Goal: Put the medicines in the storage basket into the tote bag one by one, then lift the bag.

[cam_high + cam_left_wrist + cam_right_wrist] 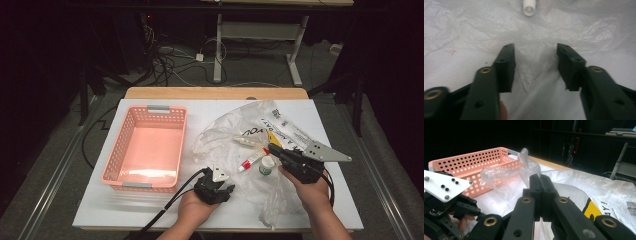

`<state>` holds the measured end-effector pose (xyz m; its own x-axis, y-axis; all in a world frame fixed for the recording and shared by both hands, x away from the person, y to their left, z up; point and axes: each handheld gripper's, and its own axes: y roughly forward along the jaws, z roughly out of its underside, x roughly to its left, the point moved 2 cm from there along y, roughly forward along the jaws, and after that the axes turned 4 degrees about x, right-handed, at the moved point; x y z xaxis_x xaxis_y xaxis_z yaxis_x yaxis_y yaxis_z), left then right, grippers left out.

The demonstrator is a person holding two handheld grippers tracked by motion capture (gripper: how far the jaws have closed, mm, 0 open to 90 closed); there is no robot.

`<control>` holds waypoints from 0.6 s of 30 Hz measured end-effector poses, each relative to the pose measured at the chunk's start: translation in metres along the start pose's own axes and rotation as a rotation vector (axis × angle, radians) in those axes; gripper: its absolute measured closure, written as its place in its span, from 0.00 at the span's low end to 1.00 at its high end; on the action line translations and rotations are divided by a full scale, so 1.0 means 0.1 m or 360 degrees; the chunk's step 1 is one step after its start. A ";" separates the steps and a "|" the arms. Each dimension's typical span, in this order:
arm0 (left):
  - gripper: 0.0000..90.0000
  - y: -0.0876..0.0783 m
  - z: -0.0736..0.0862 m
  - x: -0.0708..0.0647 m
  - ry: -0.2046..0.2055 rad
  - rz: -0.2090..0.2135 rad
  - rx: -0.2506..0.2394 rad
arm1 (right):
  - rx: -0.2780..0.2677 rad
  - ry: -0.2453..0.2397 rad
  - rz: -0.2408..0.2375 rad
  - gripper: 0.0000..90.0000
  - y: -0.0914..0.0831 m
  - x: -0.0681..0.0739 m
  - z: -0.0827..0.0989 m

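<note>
Right hand-held gripper (541,182) pinching plastic bag (225,132) film, lifted off the counter. Left hand-held gripper (535,67) half spread over the film, nothing pinched: close low on one layer, pull apart gently.

I see the clear plastic bag (235,135) lying crumpled and spread on the right half of the table, one fold pinched up.

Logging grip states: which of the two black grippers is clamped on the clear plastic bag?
The right gripper: its jaws are shut, pinching the clear plastic bag. The left gripper stands parted over it.
</note>
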<state>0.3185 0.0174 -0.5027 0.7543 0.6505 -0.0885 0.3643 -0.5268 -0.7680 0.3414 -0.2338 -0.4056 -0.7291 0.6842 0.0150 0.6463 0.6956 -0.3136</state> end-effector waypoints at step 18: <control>0.99 -0.05 0.04 0.03 -0.0036 0.0038 -0.0114 | 0.0009 0.0019 0.0008 1.00 0.00 -0.02 0.04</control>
<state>0.3165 0.0242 -0.5014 0.7510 0.6491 -0.1208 0.3852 -0.5793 -0.7183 0.3422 -0.2362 -0.4098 -0.7230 0.6904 0.0249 0.6487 0.6909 -0.3190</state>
